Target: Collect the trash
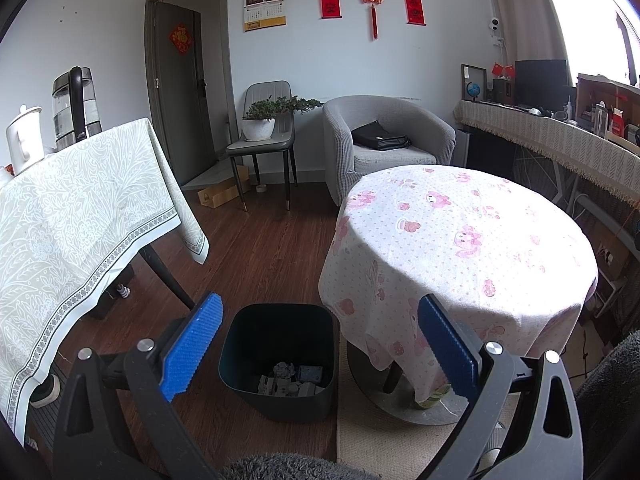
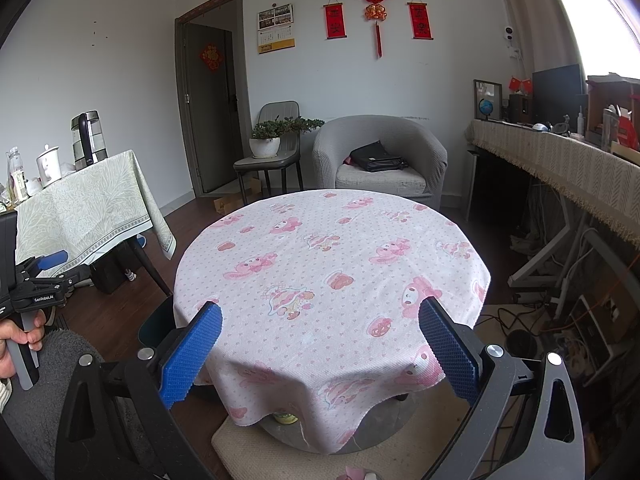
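The round table [image 2: 332, 276] under a pink cartoon-print cloth fills the middle of the right wrist view, and in the left wrist view its left edge hangs just beside a dark bin [image 1: 278, 360] standing on the wooden floor [image 1: 256, 256]. The bin sits between that table and a second table [image 1: 80, 216] draped in a pale green leaf-patterned cloth, which carries a kettle [image 1: 76, 106] and a white jug [image 1: 24, 138] near its far edge. Inside the bin, pale crumpled trash [image 1: 290, 380] lies on the bottom.

A small can [image 2: 285, 417] shows beneath the hanging front edge of the pink cloth, resting on the table's round base.

The left gripper [image 1: 318, 350] hangs above the bin with its blue pads spread wide, holding nothing. The right gripper [image 2: 320, 354] faces the near edge of the round table, pads likewise spread wide and empty. At the left edge of the right wrist view, a hand [image 2: 18, 342] grips the other tool's handle.
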Available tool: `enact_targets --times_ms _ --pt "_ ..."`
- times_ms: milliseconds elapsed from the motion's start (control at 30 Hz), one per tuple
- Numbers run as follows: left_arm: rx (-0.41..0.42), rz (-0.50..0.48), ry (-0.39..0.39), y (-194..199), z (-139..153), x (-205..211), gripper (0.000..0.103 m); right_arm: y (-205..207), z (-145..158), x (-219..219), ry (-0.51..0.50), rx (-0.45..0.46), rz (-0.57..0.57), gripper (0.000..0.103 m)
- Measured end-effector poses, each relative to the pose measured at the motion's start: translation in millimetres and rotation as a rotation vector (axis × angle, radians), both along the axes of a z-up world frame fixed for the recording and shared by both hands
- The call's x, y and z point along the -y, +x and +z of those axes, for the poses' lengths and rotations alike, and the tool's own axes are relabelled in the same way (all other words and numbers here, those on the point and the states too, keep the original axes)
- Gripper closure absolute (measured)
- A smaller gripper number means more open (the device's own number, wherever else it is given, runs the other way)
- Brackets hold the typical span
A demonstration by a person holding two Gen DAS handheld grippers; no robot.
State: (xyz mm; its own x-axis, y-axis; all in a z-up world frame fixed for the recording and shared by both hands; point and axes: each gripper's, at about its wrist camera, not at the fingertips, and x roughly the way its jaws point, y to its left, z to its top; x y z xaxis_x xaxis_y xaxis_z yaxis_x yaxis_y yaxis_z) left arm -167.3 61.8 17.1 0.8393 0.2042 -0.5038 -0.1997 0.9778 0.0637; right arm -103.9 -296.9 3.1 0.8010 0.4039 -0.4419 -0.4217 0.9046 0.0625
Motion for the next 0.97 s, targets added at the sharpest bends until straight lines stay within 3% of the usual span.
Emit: enact_targets --times_ms 967 --pt "-0.009 0.013 -0.013 1.1 -1.2 -3.1 0.003 -0.7 -0.1 -1.3 -0.001 -0.001 -0.001 0.003"
